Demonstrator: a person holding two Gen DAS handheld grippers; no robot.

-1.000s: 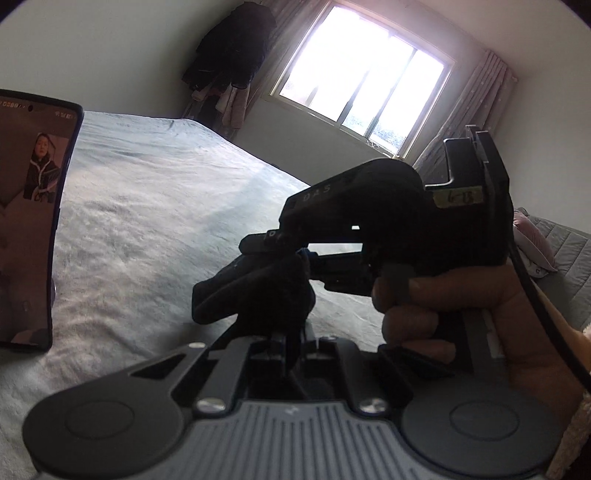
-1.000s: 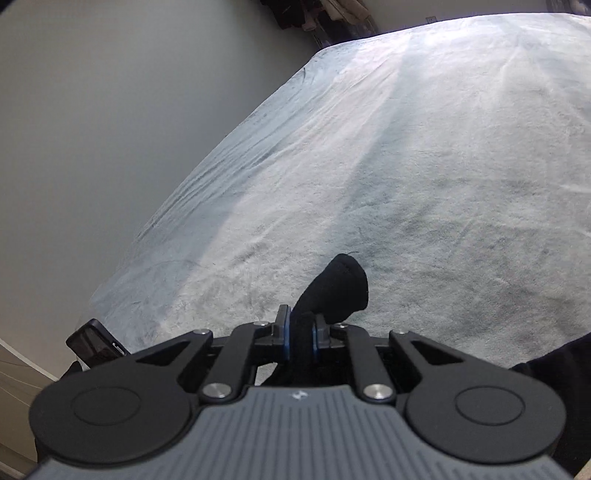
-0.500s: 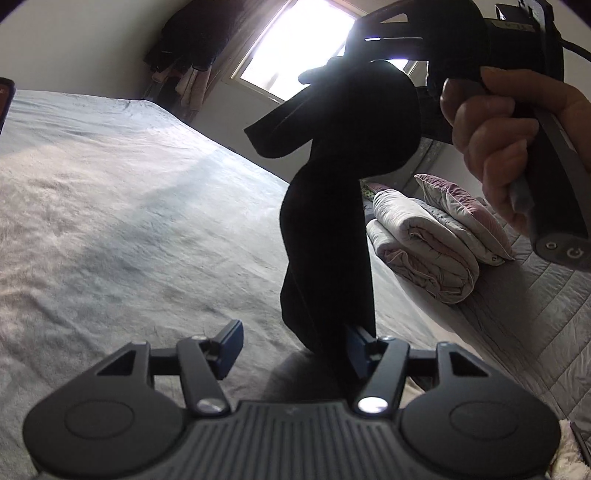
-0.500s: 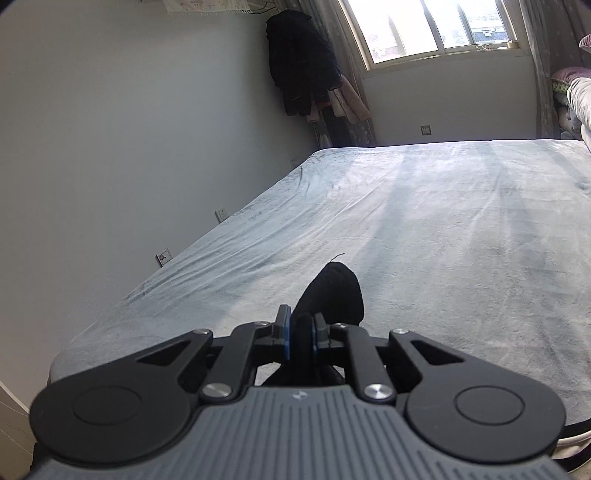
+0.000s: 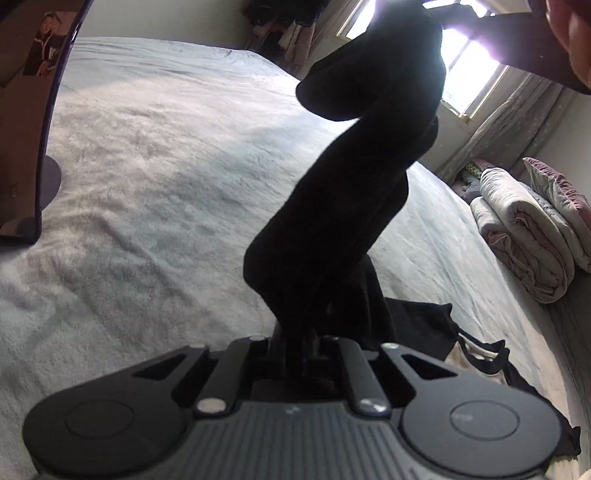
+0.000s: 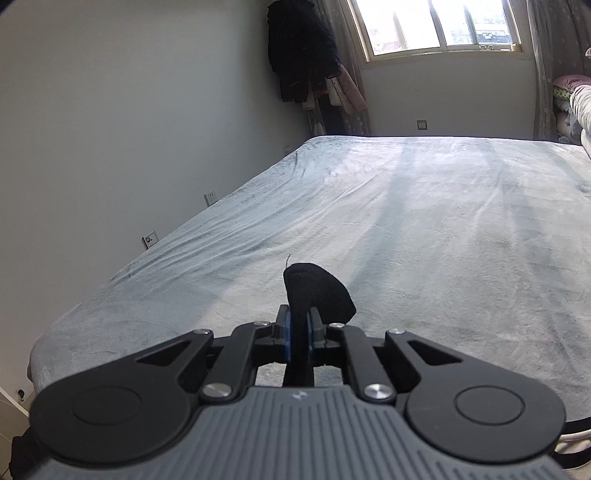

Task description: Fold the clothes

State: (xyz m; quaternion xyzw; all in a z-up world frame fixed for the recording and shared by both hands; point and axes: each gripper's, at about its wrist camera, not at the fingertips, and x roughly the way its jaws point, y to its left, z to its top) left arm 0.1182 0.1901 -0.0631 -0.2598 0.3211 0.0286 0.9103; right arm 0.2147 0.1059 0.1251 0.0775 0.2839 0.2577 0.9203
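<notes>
- The bed (image 6: 424,206), covered in a pale grey-blue plush blanket, fills both views and serves as the folding surface; most of it lies bare, leaving room to lay a garment flat.
- A folded quilt (image 5: 524,236) sits at the bed's far right edge, below the window (image 6: 439,26), and a phone screen (image 5: 22,122) stands at the near left edge.
- More dark clothing (image 5: 428,317) lies heaped at the bed's near right edge, apparently waiting its turn.
- The black garment (image 5: 343,206) hangs off the bed as a twisted rope, stretched between both grippers, probably to find an edge before spreading it; backlight hides what kind of garment it is.
- The left gripper (image 5: 295,343) is pressed together on the garment's lower part, pinching it low in front of the camera.
- The right gripper (image 6: 298,332) pinches the upper end, jaws closing, blue pads (image 6: 287,338) squeezing cloth with a tab poking out beyond; the hand (image 5: 576,40) holds it high near the window glare.
</notes>
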